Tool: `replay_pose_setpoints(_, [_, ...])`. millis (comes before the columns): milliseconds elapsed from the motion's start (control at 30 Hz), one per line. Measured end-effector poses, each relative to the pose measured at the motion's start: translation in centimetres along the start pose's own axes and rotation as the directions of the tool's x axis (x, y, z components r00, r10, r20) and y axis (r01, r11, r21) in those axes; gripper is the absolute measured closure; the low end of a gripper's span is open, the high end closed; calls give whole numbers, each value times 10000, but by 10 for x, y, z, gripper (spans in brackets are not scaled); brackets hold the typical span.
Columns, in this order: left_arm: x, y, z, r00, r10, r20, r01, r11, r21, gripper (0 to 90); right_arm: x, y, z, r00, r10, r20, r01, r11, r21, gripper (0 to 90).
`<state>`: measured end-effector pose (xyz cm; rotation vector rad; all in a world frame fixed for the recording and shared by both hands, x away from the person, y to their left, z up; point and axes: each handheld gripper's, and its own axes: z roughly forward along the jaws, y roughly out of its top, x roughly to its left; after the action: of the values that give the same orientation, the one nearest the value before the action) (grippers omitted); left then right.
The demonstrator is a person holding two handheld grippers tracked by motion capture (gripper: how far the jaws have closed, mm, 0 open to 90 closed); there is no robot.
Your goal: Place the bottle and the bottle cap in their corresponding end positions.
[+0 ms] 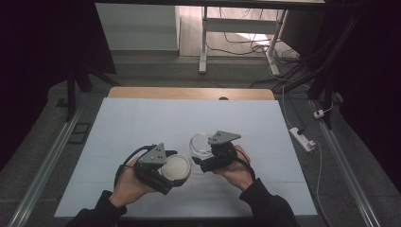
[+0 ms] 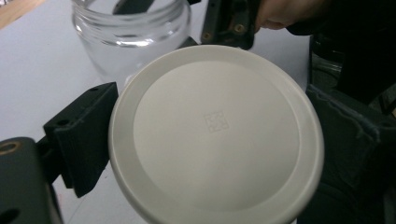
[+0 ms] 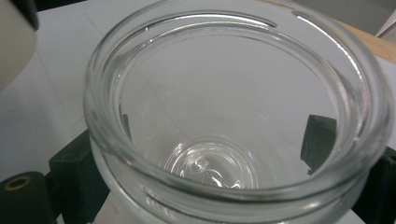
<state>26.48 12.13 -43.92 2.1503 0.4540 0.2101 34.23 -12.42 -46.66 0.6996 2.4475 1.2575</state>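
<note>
A round off-white lid (image 1: 176, 170) (image 2: 217, 140) sits flat between the jaws of my left gripper (image 1: 166, 171), which is shut on its rim. A clear glass jar (image 1: 201, 143) (image 3: 233, 121) (image 2: 130, 35), empty and open at the top, stands just right of the lid. My right gripper (image 1: 208, 158) is shut on the jar's body, one black jaw on each side. In the left gripper view the jar is beyond the lid's far edge, apart from it. The lid's edge (image 3: 14, 46) peeks in at the left of the right gripper view.
A pale blue mat (image 1: 142, 123) covers the wooden table (image 1: 189, 92), with free room all around the two hands. Beyond the table are a white desk frame (image 1: 236, 28), floor cables and a power strip (image 1: 302, 138) to the right.
</note>
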Motion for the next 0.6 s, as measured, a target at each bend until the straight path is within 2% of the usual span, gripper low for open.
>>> replay_pose_setpoints(233, [-1, -2, 7, 10000, 31, 49, -32, 9998, 194, 85, -8, 4, 6, 9999, 141, 69, -141, 9999, 1, 64])
replay_pose_setpoints(600, [-2, -8, 29, 9999, -25, 141, 19, 9991, 416, 85, -18, 11, 17, 9991, 309, 274, -310, 9995, 35, 64])
